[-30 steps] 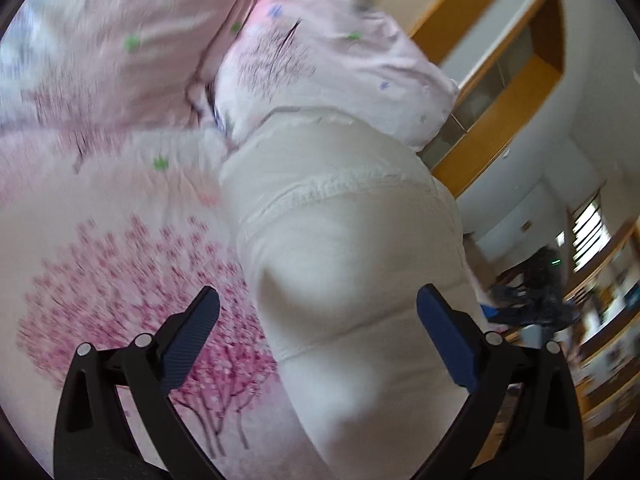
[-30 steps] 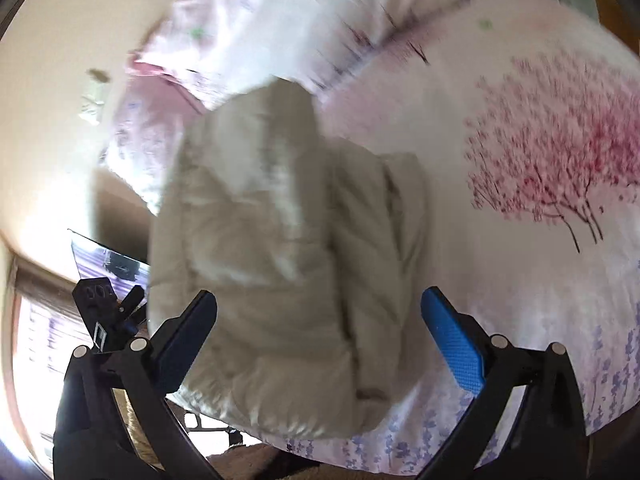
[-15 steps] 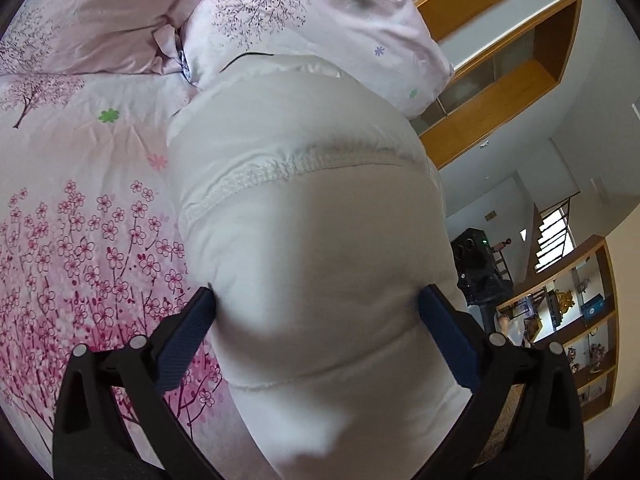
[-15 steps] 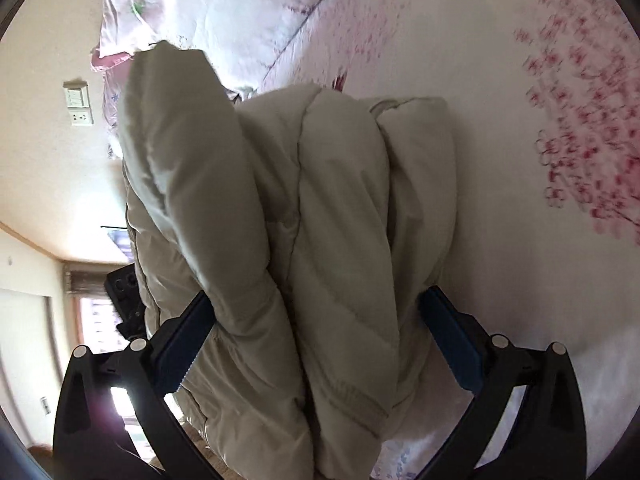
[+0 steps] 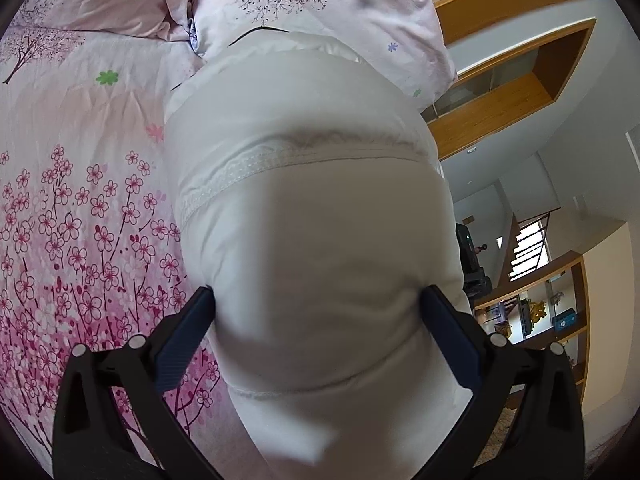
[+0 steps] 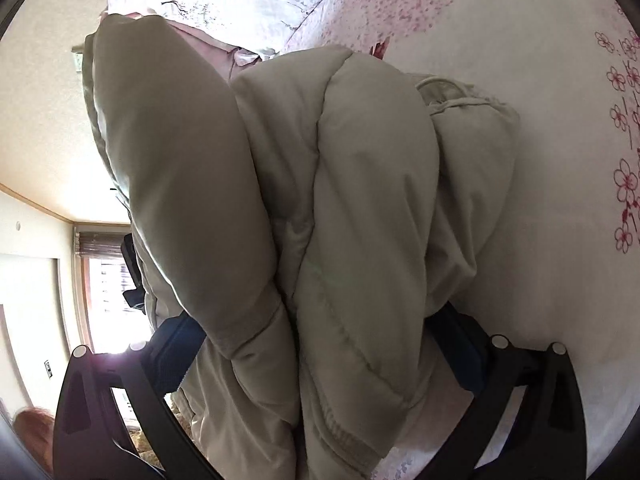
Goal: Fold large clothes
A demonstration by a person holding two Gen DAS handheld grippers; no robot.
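A thick cream puffer jacket [image 5: 316, 208] lies folded into a bundle on a bed with a pink blossom-print cover [image 5: 80, 208]. My left gripper [image 5: 316, 312] is wide open around one end of the bundle, and its blue pads [image 5: 184, 336] press into the padding on both sides. In the right wrist view the jacket [image 6: 340, 200] shows as several stacked quilted layers. My right gripper [image 6: 316, 344] is wide open around the other end, its pads [image 6: 176, 352] partly buried in the fabric.
Two pink pillows [image 5: 320, 4] lie just behind the jacket at the bed's head. Wooden wall shelves [image 5: 516, 80] and a staircase [image 5: 528, 248] stand past the bed. A bright window [image 6: 108, 288] sits on the right gripper's side.
Both grippers have moved forward onto the jacket. One second ago the bundle lay ahead of the open fingers; now it fills the gap and the pads touch it on both sides.
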